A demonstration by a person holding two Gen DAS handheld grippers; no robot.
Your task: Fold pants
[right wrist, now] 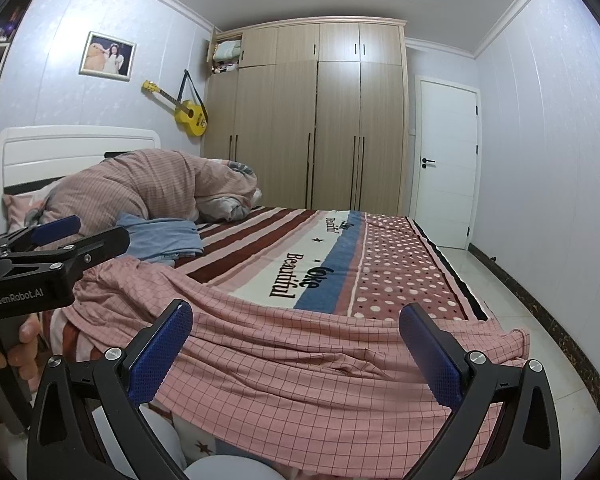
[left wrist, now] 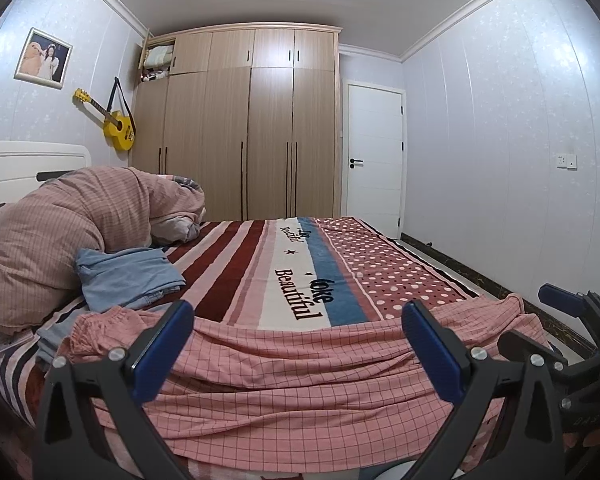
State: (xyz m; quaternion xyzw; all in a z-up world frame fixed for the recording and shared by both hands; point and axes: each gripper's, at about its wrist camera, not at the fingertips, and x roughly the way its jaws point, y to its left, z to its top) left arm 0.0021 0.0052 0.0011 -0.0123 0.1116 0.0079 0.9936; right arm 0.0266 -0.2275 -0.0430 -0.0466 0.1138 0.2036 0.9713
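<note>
Pink checked pants (left wrist: pixel 300 376) lie spread sideways along the near edge of the bed, waistband at the left (left wrist: pixel 96 324), leg ends at the right (left wrist: pixel 512 308). They also show in the right wrist view (right wrist: pixel 312 372). My left gripper (left wrist: pixel 298 344) is open and empty, its blue-padded fingers (left wrist: pixel 164 344) just above the pants' middle. My right gripper (right wrist: pixel 296 348) is open and empty above the pants towards the leg end. The right gripper shows at the right edge of the left wrist view (left wrist: pixel 572 320); the left gripper shows at the left of the right wrist view (right wrist: pixel 64 240).
A folded blue garment (left wrist: pixel 128 276) lies on the striped bedspread (left wrist: pixel 284 264) beyond the waistband. A bunched pink quilt (left wrist: pixel 80 232) sits by the headboard. Wardrobe (left wrist: pixel 252 128), door (left wrist: pixel 374 156) and tiled floor (right wrist: pixel 540 320) lie beyond and to the right.
</note>
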